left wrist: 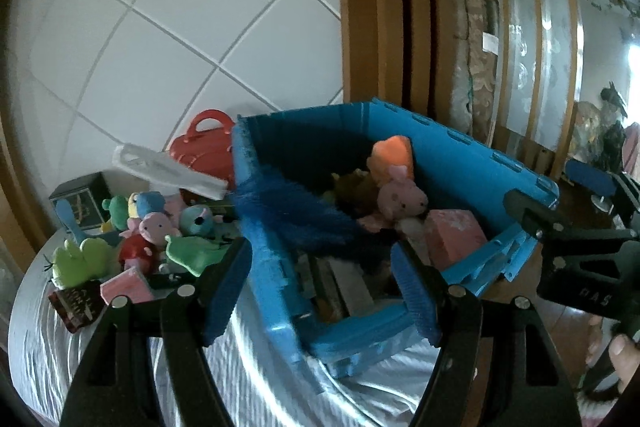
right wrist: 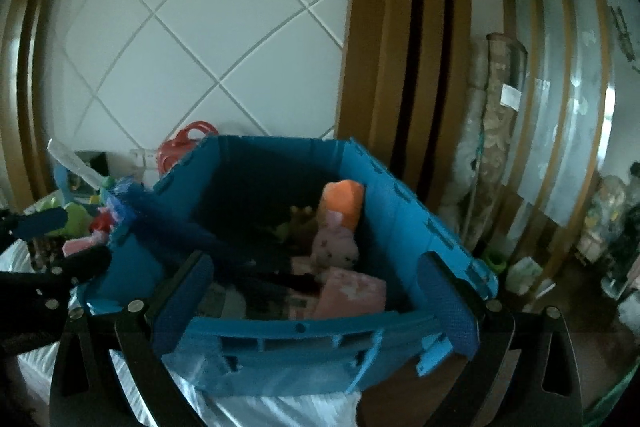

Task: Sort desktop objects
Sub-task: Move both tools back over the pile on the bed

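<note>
Left wrist view: left gripper hung w/ jaws spread wide, nothing between them, over the near corner of the blue folding crate, which sat on a white striped cloth. A blue feather duster leaned across the crate's left wall — white handle sticking out to the left. Inside: pink plush pig, orange plush, pink box. Left of crate lay a toy pile — green frog plush, red-dressed pig plush, red toy handbag. Right wrist view: right gripper also wide open & empty, straddling the crate's near wall; blur hid the finer contents.
</note>
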